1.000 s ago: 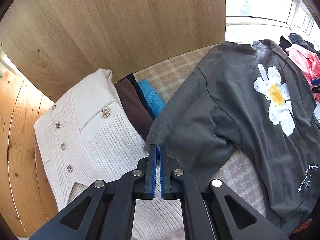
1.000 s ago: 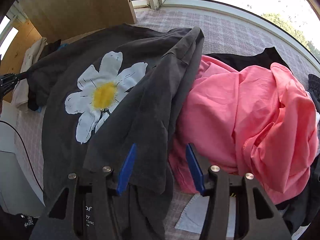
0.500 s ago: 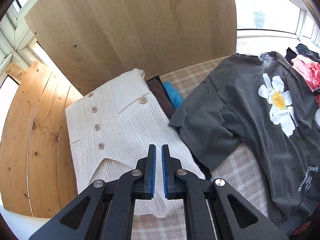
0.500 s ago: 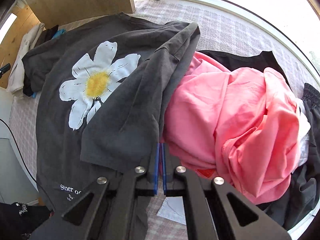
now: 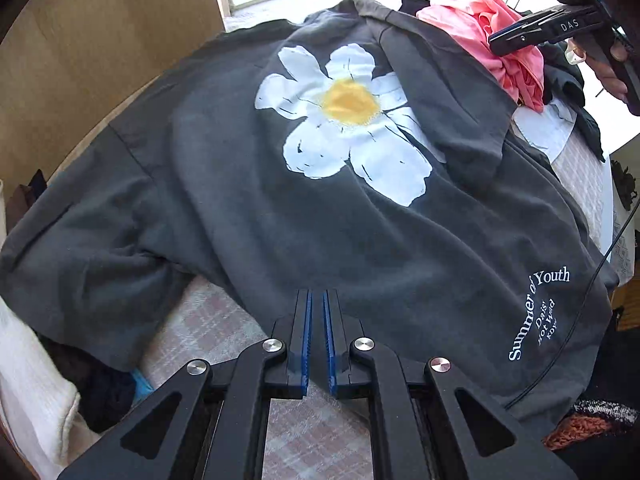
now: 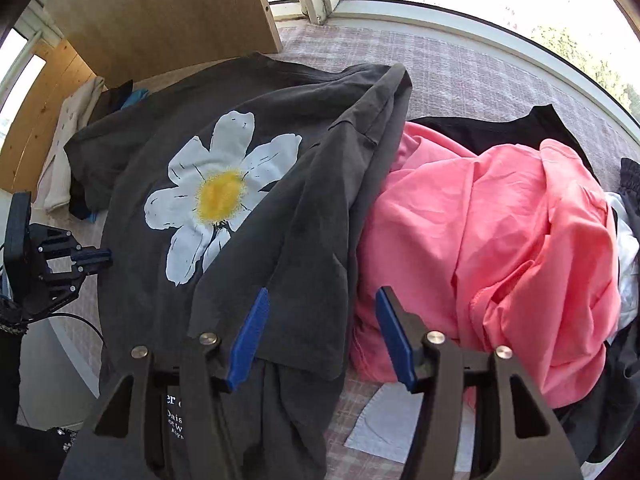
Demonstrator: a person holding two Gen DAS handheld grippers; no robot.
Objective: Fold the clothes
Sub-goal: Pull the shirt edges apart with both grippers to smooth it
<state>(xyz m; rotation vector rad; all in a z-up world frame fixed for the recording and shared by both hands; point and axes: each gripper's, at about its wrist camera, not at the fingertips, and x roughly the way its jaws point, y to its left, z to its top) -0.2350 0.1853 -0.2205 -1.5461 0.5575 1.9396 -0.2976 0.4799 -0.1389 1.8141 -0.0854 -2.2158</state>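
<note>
**2 grippers over a dark grey daisy T-shirt**

2 blue-padded fingers of the left gripper (image 5: 316, 308) stand almost together in the left wrist view, with only a thin slit between them and no cloth in it. Their tips sit at the near side edge of the dark grey T-shirt with a white and yellow daisy print (image 5: 280, 208), which lies spread on the pale checked table cover (image 5: 224, 320). One sleeve of the shirt spreads toward the left of this view; the other is folded over the shirt's body, near the flower. White lettering marks the shirt near its hem at the lower right. A crumpled pink garment (image 5: 504, 36) lies just beyond the shirt at the upper right, and the right gripper (image 5: 500, 42) hangs above it. A cream ribbed knit cardigan (image 5: 28, 392) lies at the lower left, beside dark folded clothes.

From the right wrist view, the right gripper (image 6: 322, 328) has its 2 blue pads wide apart, holding nothing, above the cuff edge of the folded-over sleeve. The pink garment (image 6: 500, 220) bulks just to the right, touching the T-shirt (image 6: 260, 128). A black garment (image 6: 500, 128) lies behind the pink one. The left gripper (image 6: 102, 258) sits at the shirt's far side, its blue tips close together. A light wooden board (image 6: 160, 12) stands behind the table.
</note>
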